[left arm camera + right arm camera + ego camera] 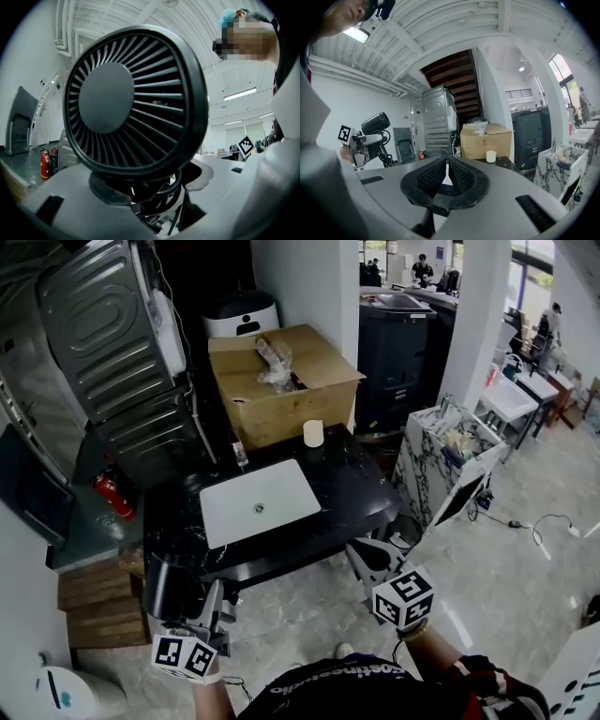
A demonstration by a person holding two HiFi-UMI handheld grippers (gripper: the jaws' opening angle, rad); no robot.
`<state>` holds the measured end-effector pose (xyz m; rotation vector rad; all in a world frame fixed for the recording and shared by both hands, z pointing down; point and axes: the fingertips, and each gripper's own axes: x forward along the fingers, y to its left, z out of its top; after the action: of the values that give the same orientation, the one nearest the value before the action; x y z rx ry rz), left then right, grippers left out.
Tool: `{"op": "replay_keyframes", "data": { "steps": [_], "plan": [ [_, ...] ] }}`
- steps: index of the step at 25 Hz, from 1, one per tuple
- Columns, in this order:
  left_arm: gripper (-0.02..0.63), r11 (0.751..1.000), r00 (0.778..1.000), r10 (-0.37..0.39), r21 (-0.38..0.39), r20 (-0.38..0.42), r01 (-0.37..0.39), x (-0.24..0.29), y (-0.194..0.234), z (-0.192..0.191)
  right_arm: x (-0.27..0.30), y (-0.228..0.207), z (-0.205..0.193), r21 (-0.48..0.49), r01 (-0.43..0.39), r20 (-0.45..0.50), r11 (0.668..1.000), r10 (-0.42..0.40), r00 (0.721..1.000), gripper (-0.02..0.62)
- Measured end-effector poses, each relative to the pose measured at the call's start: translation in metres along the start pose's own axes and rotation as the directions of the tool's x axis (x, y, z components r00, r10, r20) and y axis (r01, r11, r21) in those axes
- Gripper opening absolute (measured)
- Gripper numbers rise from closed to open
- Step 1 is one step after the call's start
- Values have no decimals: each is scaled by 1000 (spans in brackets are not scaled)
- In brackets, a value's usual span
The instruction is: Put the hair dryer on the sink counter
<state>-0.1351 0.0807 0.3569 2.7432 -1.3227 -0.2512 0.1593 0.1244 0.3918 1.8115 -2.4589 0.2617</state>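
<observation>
Black hair dryer [136,101] clamped in left gripper [150,206], short of the bench [361,493]
Set it gently on the bare top beside the sink [260,502]; right gripper [446,176], pinched shut, is empty

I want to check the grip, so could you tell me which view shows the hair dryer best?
The left gripper view: the hair dryer fills it, grille toward the camera, its base held in the left gripper. The right gripper view shows it side-on but small, at left; the head view shows a dark barrel.

Glossy pale floor [506,596]; white pillar [476,315]; cardboard box [281,381] by wall; windows [562,68] far right.
</observation>
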Motion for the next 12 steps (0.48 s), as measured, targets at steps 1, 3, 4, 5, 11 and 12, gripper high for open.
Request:
{"op": "replay_keyframes", "data": {
  "steps": [1, 3, 4, 5, 11, 12],
  "plan": [
    [299, 1000, 1000, 2, 1, -1, -2, 0, -1, 0, 0, 0, -1, 2, -3, -4, 1000, 3, 1000, 41],
    [299, 1000, 1000, 3, 1, -2, -3, 2, -2, -2, -1, -2, -4, 4, -9, -18, 1000, 9, 1000, 41],
    [299, 1000, 1000, 3, 0, -2, -3, 3, -3, -3, -2, -4, -7, 5, -11, -26, 1000, 12, 1000, 41],
    [299, 1000, 1000, 4, 0, -3, -4, 4, -4, -5, -3, -5, -9, 7, -14, -33, 1000, 15, 999, 41],
    [298, 999, 999, 36, 11, -10, -36, 10, -11, -10, -6, -18, -17, 17, -41, -49, 999, 42, 998, 41],
    [298, 999, 999, 41, 12, -12, -41, 11, -13, -11, -7, -21, -18, 16, -47, -53, 999, 47, 997, 41]
  ]
}}
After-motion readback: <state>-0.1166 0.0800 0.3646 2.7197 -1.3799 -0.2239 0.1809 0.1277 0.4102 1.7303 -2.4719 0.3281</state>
